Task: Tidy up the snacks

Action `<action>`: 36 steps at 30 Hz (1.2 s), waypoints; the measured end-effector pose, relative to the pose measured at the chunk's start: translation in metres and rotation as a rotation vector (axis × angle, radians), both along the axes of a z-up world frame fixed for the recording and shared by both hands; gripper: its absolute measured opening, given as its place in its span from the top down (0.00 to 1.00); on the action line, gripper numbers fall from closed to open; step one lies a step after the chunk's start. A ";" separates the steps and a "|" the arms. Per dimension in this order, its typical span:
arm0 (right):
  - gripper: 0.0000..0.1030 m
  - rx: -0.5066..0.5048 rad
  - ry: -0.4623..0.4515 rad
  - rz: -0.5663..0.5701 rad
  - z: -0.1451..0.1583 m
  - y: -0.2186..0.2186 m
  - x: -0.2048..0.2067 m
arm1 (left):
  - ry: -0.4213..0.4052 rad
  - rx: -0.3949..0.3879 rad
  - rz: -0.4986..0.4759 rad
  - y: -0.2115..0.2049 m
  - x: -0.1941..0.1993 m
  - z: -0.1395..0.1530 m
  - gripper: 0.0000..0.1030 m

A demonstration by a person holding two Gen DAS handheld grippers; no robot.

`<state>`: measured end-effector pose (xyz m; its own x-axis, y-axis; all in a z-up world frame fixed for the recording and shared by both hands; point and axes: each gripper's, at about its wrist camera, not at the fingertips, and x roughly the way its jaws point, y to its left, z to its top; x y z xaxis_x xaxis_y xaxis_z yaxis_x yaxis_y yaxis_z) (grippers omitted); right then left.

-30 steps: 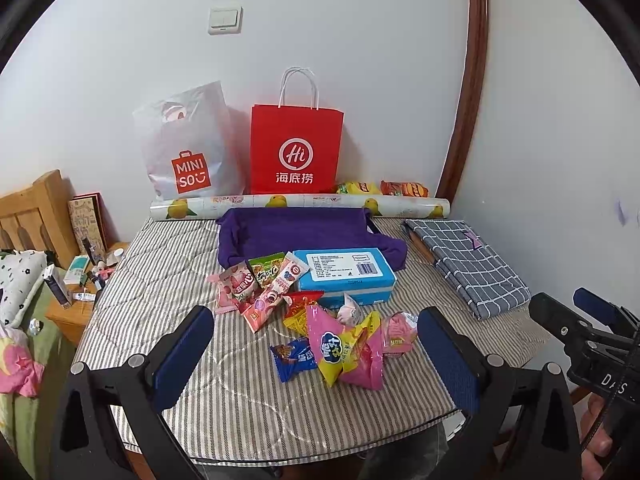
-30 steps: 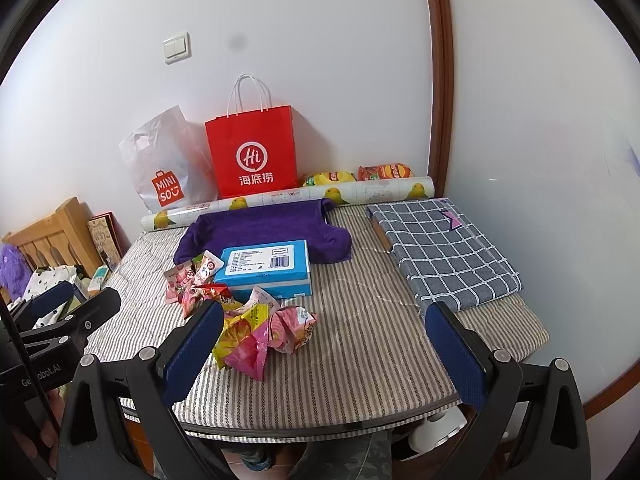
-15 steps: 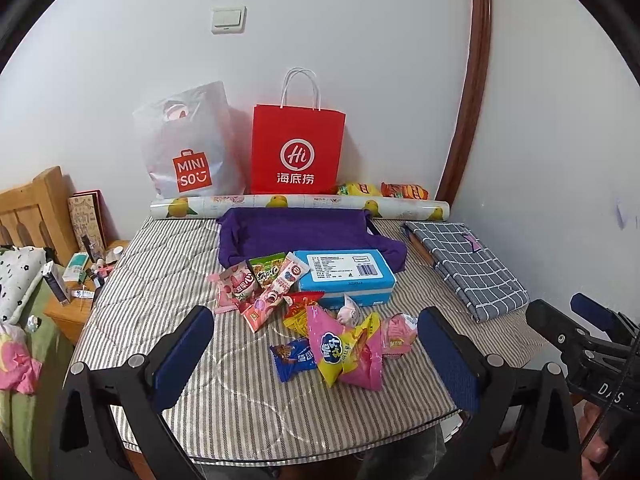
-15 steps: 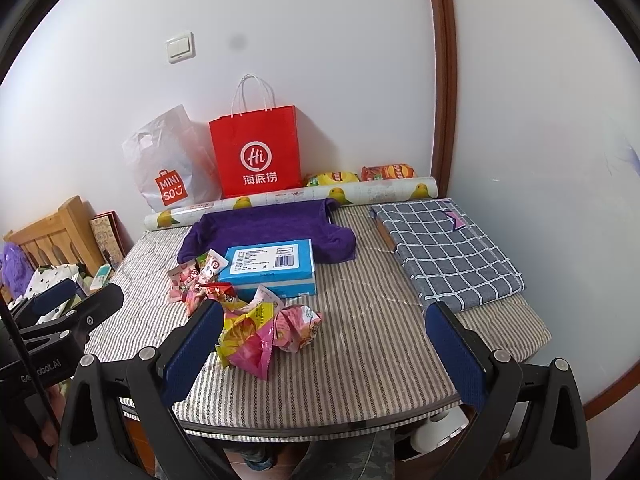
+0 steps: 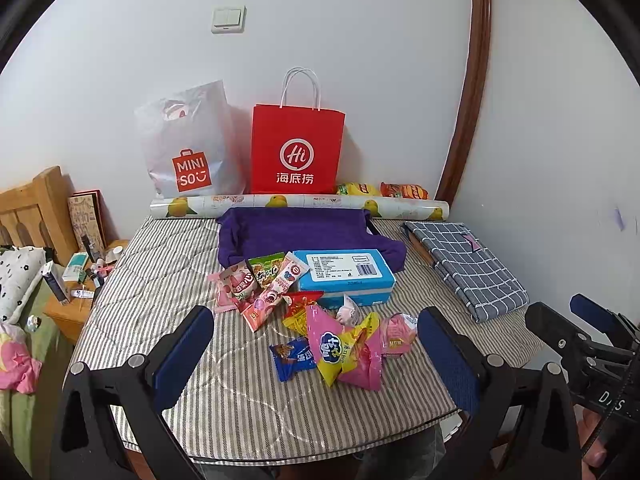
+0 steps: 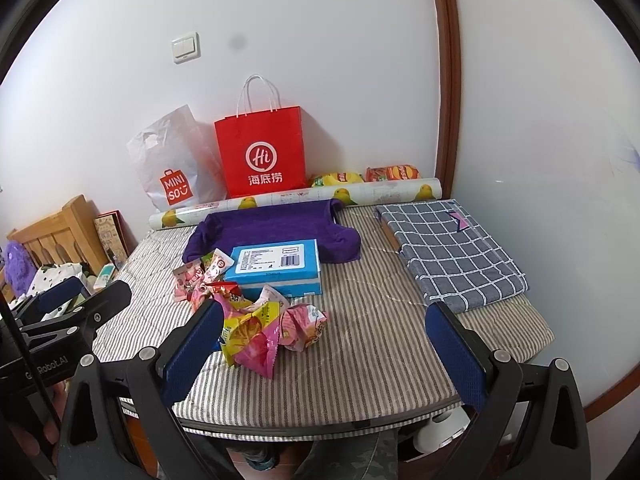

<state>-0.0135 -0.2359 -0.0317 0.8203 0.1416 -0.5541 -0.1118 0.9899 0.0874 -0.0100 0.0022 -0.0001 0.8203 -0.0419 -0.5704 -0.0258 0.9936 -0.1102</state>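
Several snack packets [image 5: 340, 344] [image 6: 264, 328] lie heaped in pink, yellow, red and blue wrappers on the striped tabletop [image 5: 160, 264] [image 6: 380, 320], beside a blue box [image 5: 344, 274] [image 6: 278, 264] that rests on a purple cloth [image 5: 296, 230] [image 6: 276, 224]. More pink packets [image 5: 248, 284] sit left of the box. My left gripper [image 5: 316, 354] hangs open over the table's near edge, short of the heap. My right gripper [image 6: 326, 350] is open too, with the heap by its left finger. Neither holds anything.
A red paper bag [image 5: 296, 148] [image 6: 262, 156] and a white plastic bag [image 5: 188, 148] [image 6: 172, 168] stand against the wall behind a printed roll [image 5: 300, 202]. A folded checked cloth [image 5: 468, 260] [image 6: 452, 244] lies at the right. A wooden headboard [image 5: 36, 208] and small cluttered stand are at left.
Both views have drifted slightly; the scene sits a touch higher and nearer. No snack has moved and both grippers stay open.
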 end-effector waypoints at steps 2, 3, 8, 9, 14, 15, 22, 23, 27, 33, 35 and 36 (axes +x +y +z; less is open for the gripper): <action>0.03 0.003 -0.002 0.002 0.000 0.000 -0.001 | 0.000 0.000 0.001 0.000 0.000 0.000 0.00; 0.03 0.004 -0.003 0.002 0.000 0.000 -0.001 | 0.000 -0.001 0.000 0.000 0.000 0.000 0.00; 0.03 0.016 -0.007 0.008 -0.001 0.000 -0.001 | 0.003 0.012 0.009 0.000 0.002 -0.001 0.00; 0.03 0.022 -0.010 0.016 -0.002 0.000 -0.001 | 0.007 0.010 0.011 0.001 0.004 -0.001 0.00; 0.03 0.100 0.005 0.080 -0.014 -0.002 0.009 | 0.035 -0.004 0.018 0.008 0.014 -0.011 0.00; 0.03 0.104 0.014 0.080 -0.018 -0.002 0.013 | 0.043 -0.008 0.017 0.011 0.016 -0.014 0.00; 0.09 0.096 0.093 0.067 -0.056 -0.001 0.044 | 0.119 -0.034 0.048 0.031 0.041 -0.048 0.00; 0.12 0.099 0.112 0.066 -0.063 0.000 0.050 | 0.131 -0.037 0.053 0.034 0.045 -0.054 0.00; 0.19 0.112 0.188 0.080 -0.097 0.005 0.075 | 0.179 -0.048 0.073 0.048 0.059 -0.078 0.00; 0.31 0.195 0.281 0.117 -0.147 0.009 0.113 | 0.216 -0.062 0.102 0.067 0.070 -0.103 0.02; 0.31 0.216 0.298 0.126 -0.156 0.012 0.121 | 0.231 -0.082 0.099 0.072 0.075 -0.111 0.02; 0.31 0.220 0.299 0.128 -0.159 0.013 0.124 | 0.238 -0.090 0.094 0.074 0.077 -0.116 0.02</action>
